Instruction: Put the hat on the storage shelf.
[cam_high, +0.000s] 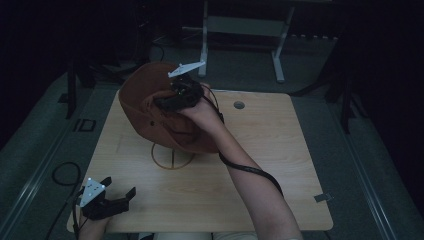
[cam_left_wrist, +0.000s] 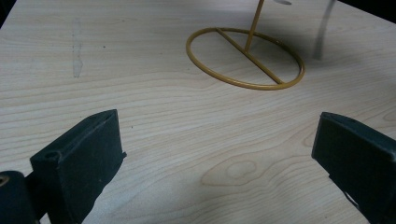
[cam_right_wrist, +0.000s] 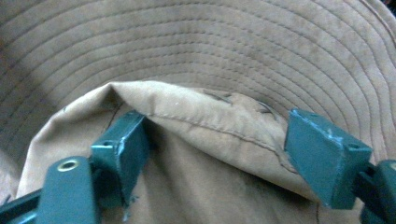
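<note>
A brown brimmed hat (cam_high: 142, 95) sits tilted on a gold wire stand (cam_high: 172, 159) at the table's back left. My right gripper (cam_high: 172, 100) is at the hat's crown. In the right gripper view its jaws stand apart on either side of a fold of the crown (cam_right_wrist: 215, 126), with the stitched brim (cam_right_wrist: 224, 51) behind; the left jaw touches the cloth. My left gripper (cam_high: 120, 189) rests at the table's front left corner, open and holding nothing. In the left gripper view the open gripper (cam_left_wrist: 217, 140) faces the stand's ring base (cam_left_wrist: 243, 84) across bare wood.
The light wooden table (cam_high: 260, 165) has a round grommet hole (cam_high: 239, 105) near its back edge. A white metal frame (cam_high: 240, 30) stands behind the table. A cable loop (cam_high: 65, 175) lies on the floor at the left.
</note>
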